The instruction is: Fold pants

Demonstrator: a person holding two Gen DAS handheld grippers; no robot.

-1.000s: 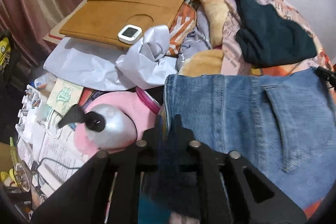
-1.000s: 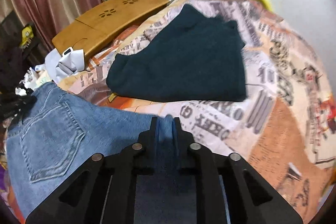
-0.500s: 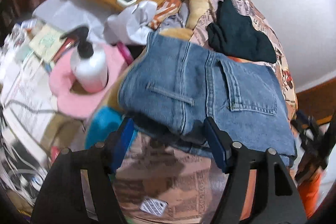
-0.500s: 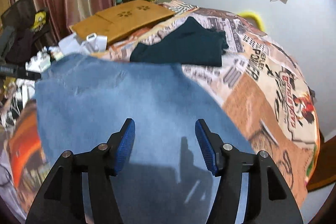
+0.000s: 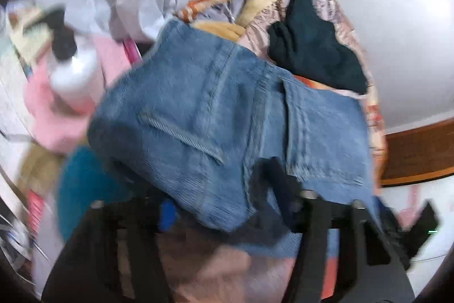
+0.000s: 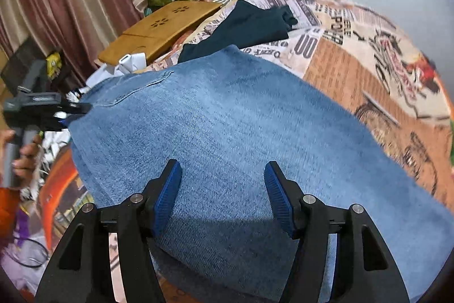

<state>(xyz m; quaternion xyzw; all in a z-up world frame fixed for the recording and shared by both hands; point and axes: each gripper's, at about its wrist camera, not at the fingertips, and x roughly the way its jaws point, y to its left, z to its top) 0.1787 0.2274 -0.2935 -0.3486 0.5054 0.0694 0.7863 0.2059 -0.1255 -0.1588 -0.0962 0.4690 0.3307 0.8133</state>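
the jeans [image 6: 241,132] are spread on the bed [image 6: 369,53] – long axis from 9 to 4 o'clock; right gripper [image 6: 222,198] is held apart above them, left gripper [image 5: 224,206] blurred – its state cannot be told.

Both wrist views close above shared jeans [image 6: 227,118], left perhaps angled rightward

One pair of jeans [image 6: 241,138], one dark garment [image 6: 247,27], one wooden board [image 6: 161,30], one pump bottle [image 5: 73,70]

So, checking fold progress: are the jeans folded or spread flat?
Folded: the jeans show doubled layers at the near edge, back pocket on top.
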